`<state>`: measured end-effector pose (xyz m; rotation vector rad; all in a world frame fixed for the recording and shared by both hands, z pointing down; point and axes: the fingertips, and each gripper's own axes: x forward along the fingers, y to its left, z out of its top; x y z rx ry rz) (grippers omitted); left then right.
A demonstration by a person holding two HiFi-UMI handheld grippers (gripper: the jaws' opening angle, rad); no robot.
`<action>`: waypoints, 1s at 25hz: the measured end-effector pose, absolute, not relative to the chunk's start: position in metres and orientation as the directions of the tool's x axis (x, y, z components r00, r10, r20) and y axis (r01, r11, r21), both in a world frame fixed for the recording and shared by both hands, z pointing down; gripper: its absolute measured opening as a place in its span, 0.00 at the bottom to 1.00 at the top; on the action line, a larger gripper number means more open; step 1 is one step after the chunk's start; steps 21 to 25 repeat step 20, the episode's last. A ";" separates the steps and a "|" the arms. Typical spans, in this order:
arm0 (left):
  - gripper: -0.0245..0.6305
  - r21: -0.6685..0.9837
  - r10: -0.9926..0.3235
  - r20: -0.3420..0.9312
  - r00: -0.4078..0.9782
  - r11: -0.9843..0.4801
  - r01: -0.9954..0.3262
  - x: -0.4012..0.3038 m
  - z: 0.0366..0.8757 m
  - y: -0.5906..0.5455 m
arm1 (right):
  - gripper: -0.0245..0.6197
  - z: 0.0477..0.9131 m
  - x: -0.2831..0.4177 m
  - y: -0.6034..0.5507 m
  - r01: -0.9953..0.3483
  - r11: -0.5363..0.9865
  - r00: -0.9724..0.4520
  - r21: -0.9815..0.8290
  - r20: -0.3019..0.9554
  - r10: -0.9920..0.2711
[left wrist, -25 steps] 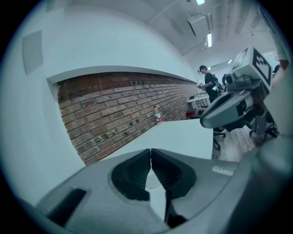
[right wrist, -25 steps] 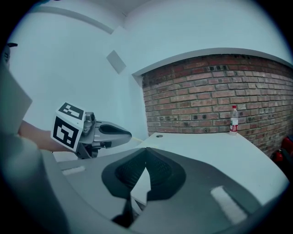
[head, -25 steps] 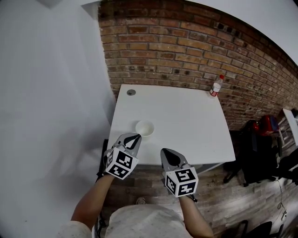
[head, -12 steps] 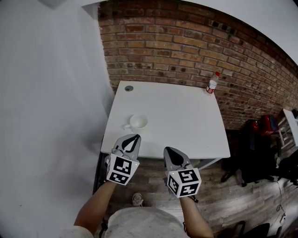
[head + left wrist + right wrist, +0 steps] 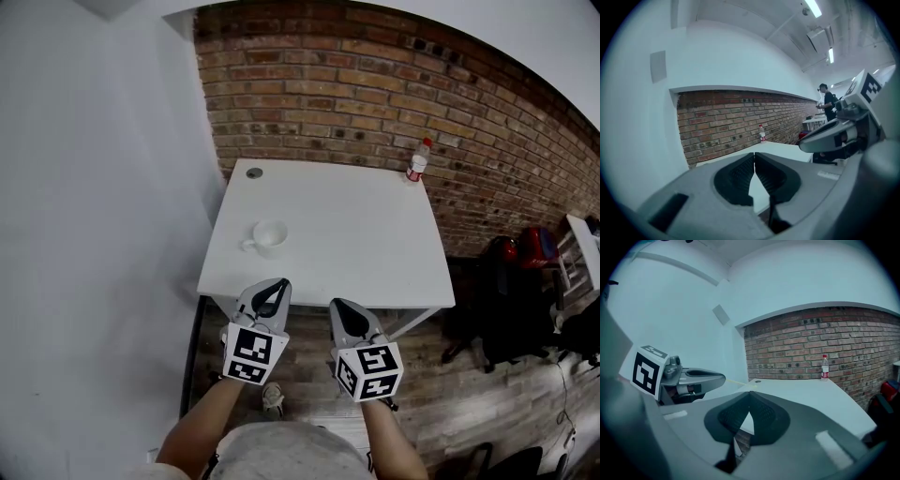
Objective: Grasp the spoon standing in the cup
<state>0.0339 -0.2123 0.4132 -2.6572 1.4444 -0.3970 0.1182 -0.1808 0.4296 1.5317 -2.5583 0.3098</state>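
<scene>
I hold the left gripper and the right gripper side by side, short of the near edge of the square white table and over the wood-plank floor; I judge this a ready stance, both tools pointing at the work but committed to nothing. In each gripper view the dark ribbed pads meet at the tips with nothing between them, so both tools are closed and empty; whichever one takes the spoon will need to part its jaws first.

The small white cup with a side handle stands on the table's left half, well apart from both tools, its handle turned to the left; it sits nearer the left gripper, which seems the natural one to send. I cannot make out the spoon inside it from here; the cup is too small in the head view.

A clear plastic bottle with a red label stands at the far right corner against the red brick wall, well out of the way.
</scene>
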 end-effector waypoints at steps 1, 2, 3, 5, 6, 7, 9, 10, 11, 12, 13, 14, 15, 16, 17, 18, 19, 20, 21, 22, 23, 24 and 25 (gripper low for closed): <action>0.05 -0.198 -0.836 0.184 0.518 -0.547 -0.813 0.035 0.415 -0.208 | 0.04 0.431 0.120 -0.177 -0.883 0.459 -0.470 -0.103 0.226 -0.853; 0.05 -0.193 -0.836 0.184 0.516 -0.546 -0.815 0.037 0.416 -0.204 | 0.04 0.431 0.123 -0.173 -0.883 0.458 -0.469 -0.102 0.225 -0.854; 0.05 -0.189 -0.837 0.185 0.515 -0.545 -0.817 0.038 0.417 -0.201 | 0.04 0.431 0.125 -0.170 -0.883 0.458 -0.469 -0.101 0.225 -0.854; 0.05 -0.184 -0.836 0.188 0.515 -0.545 -0.818 0.042 0.420 -0.195 | 0.04 0.433 0.128 -0.165 -0.883 0.458 -0.469 -0.101 0.226 -0.854; 0.05 -0.183 -0.836 0.190 0.515 -0.546 -0.818 0.043 0.421 -0.192 | 0.04 0.434 0.130 -0.162 -0.883 0.458 -0.469 -0.102 0.227 -0.854; 0.05 -0.183 -0.835 0.191 0.516 -0.546 -0.817 0.045 0.421 -0.189 | 0.05 0.435 0.131 -0.160 -0.883 0.458 -0.469 -0.103 0.228 -0.853; 0.05 -0.182 -0.836 0.191 0.515 -0.546 -0.818 0.046 0.422 -0.185 | 0.04 0.436 0.132 -0.156 -0.883 0.458 -0.469 -0.102 0.229 -0.853; 0.05 -0.182 -0.836 0.191 0.514 -0.545 -0.818 0.047 0.423 -0.183 | 0.04 0.437 0.133 -0.154 -0.883 0.459 -0.470 -0.101 0.229 -0.853; 0.05 -0.181 -0.836 0.192 0.514 -0.545 -0.819 0.047 0.424 -0.182 | 0.04 0.437 0.133 -0.153 -0.883 0.459 -0.470 -0.100 0.228 -0.853; 0.05 -0.179 -0.836 0.193 0.514 -0.545 -0.819 0.048 0.425 -0.181 | 0.04 0.438 0.134 -0.152 -0.883 0.460 -0.470 -0.100 0.228 -0.853; 0.05 -0.178 -0.835 0.194 0.515 -0.546 -0.818 0.048 0.426 -0.180 | 0.04 0.438 0.134 -0.151 -0.883 0.459 -0.470 -0.100 0.228 -0.853; 0.05 -0.177 -0.834 0.195 0.516 -0.548 -0.818 0.048 0.427 -0.179 | 0.05 0.438 0.134 -0.151 -0.883 0.459 -0.469 -0.099 0.228 -0.853; 0.05 -0.176 -0.833 0.196 0.517 -0.548 -0.818 0.048 0.428 -0.179 | 0.05 0.439 0.134 -0.151 -0.883 0.459 -0.469 -0.099 0.228 -0.853; 0.05 -0.175 -0.833 0.197 0.517 -0.549 -0.817 0.048 0.428 -0.179 | 0.04 0.439 0.134 -0.152 -0.883 0.460 -0.470 -0.099 0.229 -0.853; 0.05 -0.174 -0.832 0.198 0.518 -0.550 -0.817 0.048 0.429 -0.179 | 0.04 0.439 0.134 -0.152 -0.882 0.460 -0.470 -0.099 0.230 -0.852; 0.05 -0.174 -0.832 0.198 0.518 -0.550 -0.817 0.048 0.429 -0.180 | 0.04 0.439 0.134 -0.153 -0.882 0.461 -0.471 -0.099 0.230 -0.852; 0.05 -0.173 -0.831 0.199 0.519 -0.551 -0.816 0.049 0.429 -0.180 | 0.05 0.439 0.133 -0.153 -0.882 0.461 -0.471 -0.099 0.231 -0.851; 0.05 -0.173 -0.830 0.201 0.520 -0.552 -0.816 0.049 0.429 -0.181 | 0.04 0.438 0.133 -0.153 -0.881 0.462 -0.472 -0.099 0.232 -0.851; 0.05 -0.173 -0.830 0.201 0.520 -0.552 -0.816 0.049 0.429 -0.181 | 0.04 0.438 0.133 -0.153 -0.881 0.462 -0.472 -0.099 0.232 -0.851; 0.05 -0.173 -0.830 0.201 0.520 -0.552 -0.816 0.049 0.429 -0.181 | 0.04 0.438 0.133 -0.153 -0.881 0.462 -0.472 -0.099 0.232 -0.851; 0.05 -0.173 -0.830 0.201 0.520 -0.552 -0.816 0.049 0.429 -0.181 | 0.04 0.438 0.133 -0.153 -0.881 0.462 -0.472 -0.099 0.232 -0.851; 0.05 -0.173 -0.830 0.201 0.520 -0.552 -0.816 0.049 0.429 -0.181 | 0.04 0.438 0.133 -0.153 -0.881 0.462 -0.472 -0.099 0.232 -0.851; 0.05 -0.173 -0.830 0.201 0.520 -0.552 -0.816 0.049 0.429 -0.181 | 0.04 0.438 0.133 -0.153 -0.881 0.462 -0.472 -0.099 0.232 -0.851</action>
